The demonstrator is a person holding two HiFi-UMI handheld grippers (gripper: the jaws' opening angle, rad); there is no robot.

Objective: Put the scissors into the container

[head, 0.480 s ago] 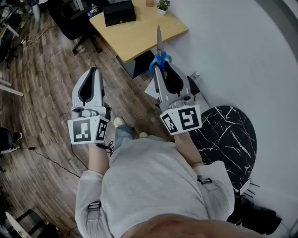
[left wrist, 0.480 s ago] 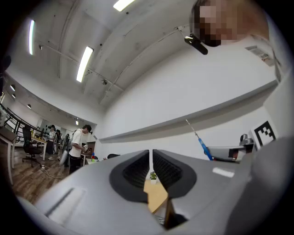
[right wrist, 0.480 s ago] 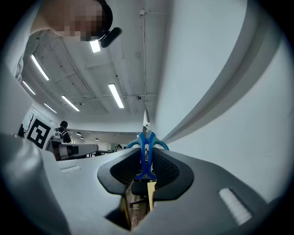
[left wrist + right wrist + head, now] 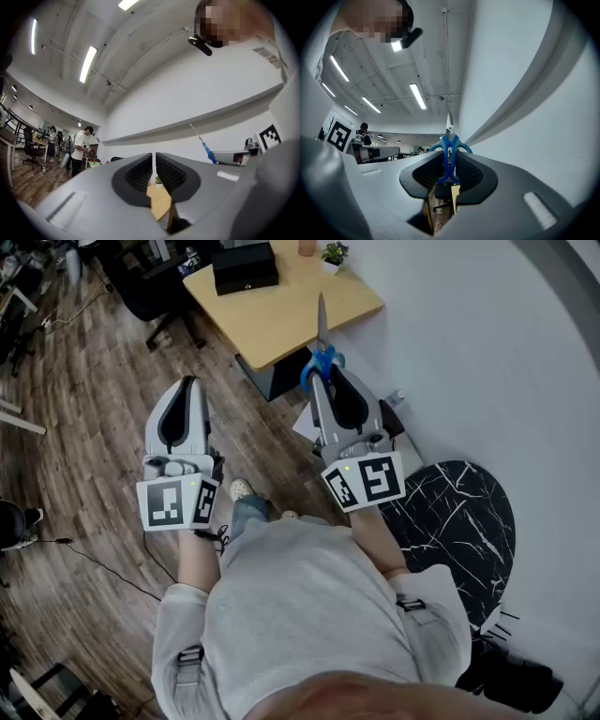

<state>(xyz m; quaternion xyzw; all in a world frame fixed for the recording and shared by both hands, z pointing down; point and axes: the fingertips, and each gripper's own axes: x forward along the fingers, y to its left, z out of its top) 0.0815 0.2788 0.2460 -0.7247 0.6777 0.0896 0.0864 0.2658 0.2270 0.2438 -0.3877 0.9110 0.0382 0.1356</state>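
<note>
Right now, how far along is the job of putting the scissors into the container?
Done: the blue-handled metal scissors are picked up, clamped by the handles in the right claw. In hand: they are held in the air, short of the light wooden table. Left: putting them into a container; whether the black box on that table is it, I cannot tell. The left claw is shut, empty.

Your right gripper (image 4: 450, 163) clamps the blue handles of the scissors (image 4: 449, 143), their blade pointing straight out ahead, a white wall (image 4: 525, 93) to the right.
</note>
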